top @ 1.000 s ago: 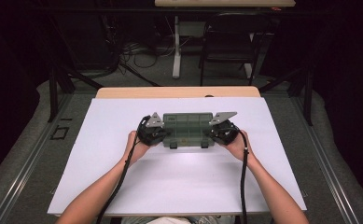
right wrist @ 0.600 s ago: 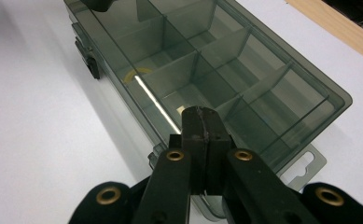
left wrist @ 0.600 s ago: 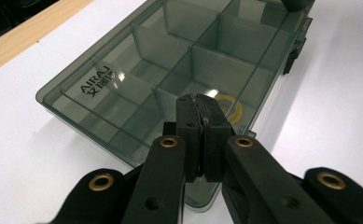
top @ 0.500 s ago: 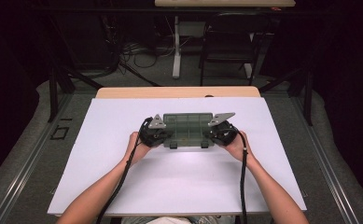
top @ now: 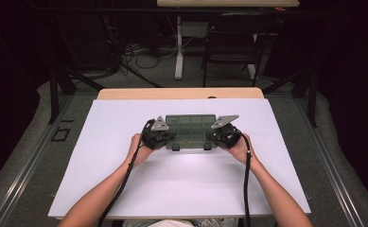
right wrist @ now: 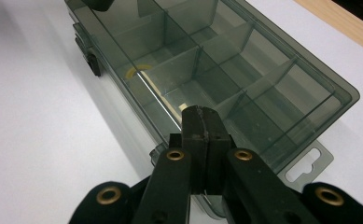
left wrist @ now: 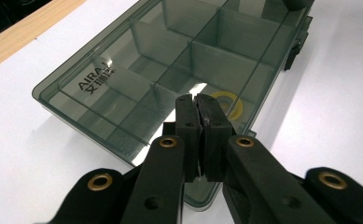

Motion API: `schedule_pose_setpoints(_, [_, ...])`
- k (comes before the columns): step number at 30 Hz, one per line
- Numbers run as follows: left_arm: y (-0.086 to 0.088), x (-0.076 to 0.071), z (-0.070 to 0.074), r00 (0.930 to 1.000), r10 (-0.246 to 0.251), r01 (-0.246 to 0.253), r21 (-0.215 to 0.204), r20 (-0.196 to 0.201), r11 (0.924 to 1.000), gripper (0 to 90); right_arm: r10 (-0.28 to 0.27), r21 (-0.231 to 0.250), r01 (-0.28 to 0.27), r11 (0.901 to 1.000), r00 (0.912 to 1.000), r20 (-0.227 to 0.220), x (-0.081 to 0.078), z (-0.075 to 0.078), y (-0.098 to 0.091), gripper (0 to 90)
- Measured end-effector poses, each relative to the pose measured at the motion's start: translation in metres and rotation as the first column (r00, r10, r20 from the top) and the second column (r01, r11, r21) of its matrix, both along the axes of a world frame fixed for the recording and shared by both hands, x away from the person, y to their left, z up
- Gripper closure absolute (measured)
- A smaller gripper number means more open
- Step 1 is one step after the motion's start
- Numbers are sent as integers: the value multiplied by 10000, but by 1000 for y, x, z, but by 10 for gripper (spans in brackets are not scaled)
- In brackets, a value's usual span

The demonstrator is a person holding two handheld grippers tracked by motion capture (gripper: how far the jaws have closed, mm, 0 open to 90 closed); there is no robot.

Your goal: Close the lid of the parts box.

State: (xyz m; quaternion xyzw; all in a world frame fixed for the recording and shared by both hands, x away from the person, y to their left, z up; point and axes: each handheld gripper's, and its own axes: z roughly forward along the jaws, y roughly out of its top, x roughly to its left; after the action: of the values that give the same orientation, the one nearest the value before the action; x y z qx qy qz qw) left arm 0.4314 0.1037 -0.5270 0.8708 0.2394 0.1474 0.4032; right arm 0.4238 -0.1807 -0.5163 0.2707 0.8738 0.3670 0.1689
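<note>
Smoky translucent compartment box [top: 190, 131] lies flat, lid closed, near the middle of the white tabletop [top: 181, 189], its two dark latches [top: 176, 147] on the person's side. Left gripper [top: 165, 137] sits at the box's left end, right gripper [top: 217, 135] at its right end. Left gripper view: jaws pressed together, nothing between them, tips over the lid above a yellow ring [left wrist: 228, 103] inside one compartment. Right gripper view: jaws likewise pressed together, tips over the lid near the hang tab [right wrist: 310, 165].
</note>
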Motion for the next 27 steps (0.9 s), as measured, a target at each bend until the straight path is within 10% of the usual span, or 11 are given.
schedule_pose_setpoints(12, [8,-3,9,9994,343,-341,-200,82,9992,448,-218,121,216,9997,9996,182,-3,2,-2,613])
schedule_pose_setpoints(27, [21,-23,24,9984,349,-339,-254,435,9991,153,-686,515,688,9963,9976,-55,-18,18,-9,150])
